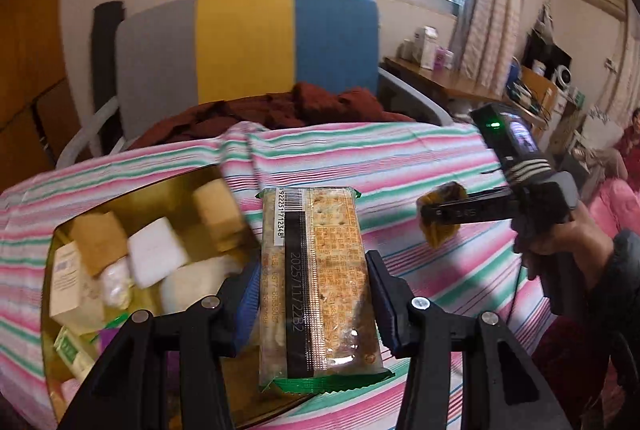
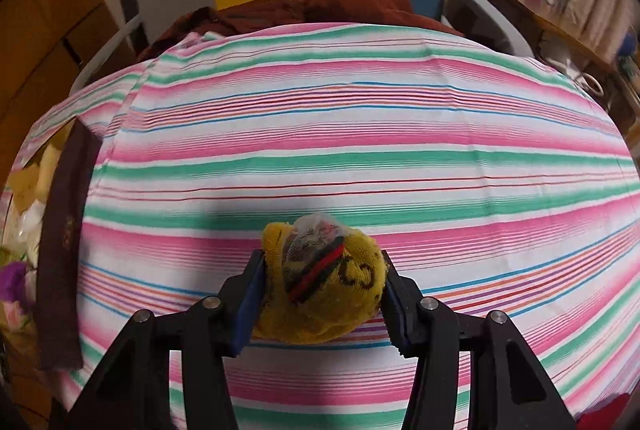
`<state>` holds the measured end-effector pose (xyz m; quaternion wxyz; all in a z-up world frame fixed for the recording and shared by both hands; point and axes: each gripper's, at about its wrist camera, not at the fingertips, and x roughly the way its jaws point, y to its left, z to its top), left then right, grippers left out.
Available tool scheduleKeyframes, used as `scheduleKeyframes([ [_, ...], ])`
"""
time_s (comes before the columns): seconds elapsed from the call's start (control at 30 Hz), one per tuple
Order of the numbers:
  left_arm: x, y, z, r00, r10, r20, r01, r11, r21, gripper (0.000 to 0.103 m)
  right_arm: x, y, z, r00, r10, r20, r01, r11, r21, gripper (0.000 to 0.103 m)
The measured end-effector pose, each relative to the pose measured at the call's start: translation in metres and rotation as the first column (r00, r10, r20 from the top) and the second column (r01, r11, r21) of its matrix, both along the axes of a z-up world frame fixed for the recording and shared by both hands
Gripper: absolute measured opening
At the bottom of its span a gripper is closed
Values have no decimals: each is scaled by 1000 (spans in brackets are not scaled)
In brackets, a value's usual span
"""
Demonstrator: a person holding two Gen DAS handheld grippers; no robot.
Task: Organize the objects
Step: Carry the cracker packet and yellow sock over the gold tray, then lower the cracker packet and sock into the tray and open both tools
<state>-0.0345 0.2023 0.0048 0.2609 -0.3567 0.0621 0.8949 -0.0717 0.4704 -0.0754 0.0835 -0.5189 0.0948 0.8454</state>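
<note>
Since the cracker packet (image 1: 318, 270) is light, stiff and brittle, the left tool (image 1: 316, 294) clamps its long edges mid-length, beside the box (image 1: 132, 198). The right tool (image 2: 322, 294) squeezes a soft yellow sock ball (image 2: 324, 290) above the striped cloth (image 2: 360, 134).

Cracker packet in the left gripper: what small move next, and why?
Probably carry the cracker packet left and lower it into the gold tin. The left gripper clamps it above the striped cloth beside the tin, where other small packets already lie. The right gripper holds a yellow bundle.
</note>
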Motion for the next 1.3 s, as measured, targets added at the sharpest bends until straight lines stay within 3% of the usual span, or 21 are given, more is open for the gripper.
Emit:
scheduleKeyframes([
  [0.27, -18, -98, -3, 983, 174, 51, -177, 983, 52, 50, -5, -76, 46, 988, 134, -78, -134, 991, 4, 53],
  [0.5, -35, -169, -12, 947, 305, 98, -313, 946, 85, 50, 8, -174, 78, 935, 305, -181, -318, 947, -50, 53],
  [0.7, -46, -169, -11, 953, 280, 115, -293, 948, 120, 50, 17, -251, 68, 871, 454, -186, -479, 869, -124, 56],
  [0.77, -49, -161, -10, 960, 260, 104, -271, 956, 109, 50, 18, -271, 59, 856, 489, -166, -510, 853, -113, 64],
  [0.83, -54, -152, -12, 964, 244, 103, -254, 962, 101, 50, 15, -282, 49, 859, 491, -143, -507, 854, -115, 70],
  [0.9, -60, -143, -15, 967, 233, 99, -242, 966, 94, 51, 13, -285, 42, 869, 478, -127, -491, 865, -106, 85],
  [1.07, -63, -135, -16, 964, 248, 94, -255, 964, 76, 56, 14, -281, 39, 881, 458, -117, -468, 879, -87, 87],
  [1.17, -54, -137, -9, 960, 276, 47, -278, 959, 54, 62, 18, -278, 42, 888, 441, -129, -450, 892, -43, 88],
  [1.3, -40, -146, -2, 946, 324, 18, -324, 945, 40, 65, 23, -273, 57, 904, 383, -192, -387, 922, 19, 100],
])
